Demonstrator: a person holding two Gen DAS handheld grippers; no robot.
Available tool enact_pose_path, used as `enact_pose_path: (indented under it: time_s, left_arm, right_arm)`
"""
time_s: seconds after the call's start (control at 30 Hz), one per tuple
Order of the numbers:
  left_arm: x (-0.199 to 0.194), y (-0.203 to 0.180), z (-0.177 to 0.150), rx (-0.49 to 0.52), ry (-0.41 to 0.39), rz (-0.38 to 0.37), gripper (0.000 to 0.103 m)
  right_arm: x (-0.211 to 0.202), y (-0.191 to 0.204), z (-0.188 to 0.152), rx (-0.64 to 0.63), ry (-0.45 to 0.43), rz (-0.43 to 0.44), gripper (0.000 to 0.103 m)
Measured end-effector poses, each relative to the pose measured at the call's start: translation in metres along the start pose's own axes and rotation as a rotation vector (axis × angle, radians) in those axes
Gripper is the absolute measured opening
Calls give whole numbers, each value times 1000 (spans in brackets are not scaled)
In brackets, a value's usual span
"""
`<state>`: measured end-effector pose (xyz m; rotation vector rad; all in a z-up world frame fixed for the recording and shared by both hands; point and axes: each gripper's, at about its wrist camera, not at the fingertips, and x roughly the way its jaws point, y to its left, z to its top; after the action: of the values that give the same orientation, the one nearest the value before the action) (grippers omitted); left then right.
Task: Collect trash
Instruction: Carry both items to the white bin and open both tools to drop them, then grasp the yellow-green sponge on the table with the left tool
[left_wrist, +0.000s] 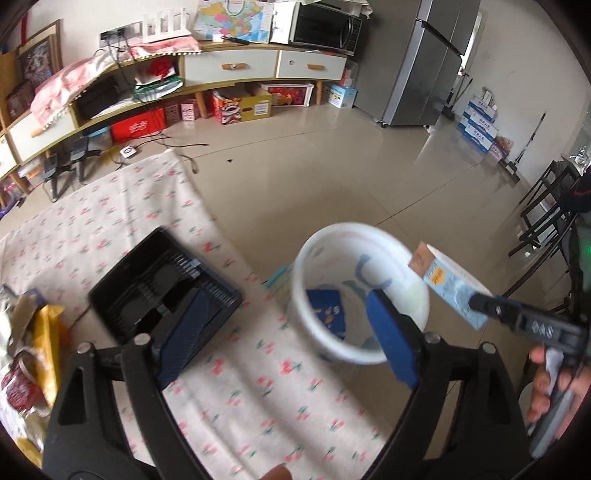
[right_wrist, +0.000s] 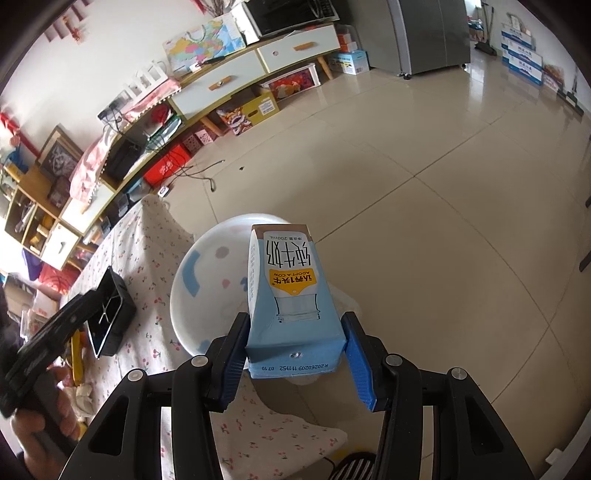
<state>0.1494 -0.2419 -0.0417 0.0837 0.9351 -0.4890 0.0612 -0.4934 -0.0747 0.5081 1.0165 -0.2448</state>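
Drop-off step imo. Right gripper (right_wrist: 293, 350) clamped on blue milk carton (right_wrist: 291, 295), hanging right above white bin (left_wrist: 360, 295). Left gripper (left_wrist: 288, 332) wide open, empty, near bin rim. Next: release carton over bin mouth.
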Motion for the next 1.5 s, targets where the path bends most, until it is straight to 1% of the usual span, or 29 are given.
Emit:
enact_pose_path:
  time_s: [0.1,0.27,0.6,0.63,0.73,0.77,0.97,1.17,1.27,1.33,1.5]
  left_arm:
    - [-11,14,-12,2,8,25,92]
    - [-28,36,-27,-5,12,66,92]
    - [-61,72,-56,-9,0,104,92]
    - [-64,75,-58,-8,-1,108,92]
    - [-71,86,-65,-6,1,124,92]
    - [-73,90,-68,-8,2,129,92]
    - [-84,115,-83,-16,17,155,92]
    - [-94,144,-101,-45,57,176,92]
    - [-98,163,-112,-71,83,199,93]
    - [-101,178,-119,-109,106,219,93]
    - [-108,219,-141,-250,156,229,93]
  right_arm:
    - [9,12,2,-18,18,-10,51]
    - [21,26,3,-37,41,-37,51]
    - [34,41,3,-57,63,-96,52]
    - [34,42,3,-60,63,-103,53]
    - [29,46,2,-70,55,-107,73]
    - [26,48,2,-77,47,-111,74]
    - [15,61,-4,-125,30,-141,78]
    - [10,80,-11,-172,29,-152,78]
    - [6,90,-17,-198,25,-150,79]
    - [4,98,-22,-214,25,-148,79]
    - [6,119,-39,-241,45,-126,81]
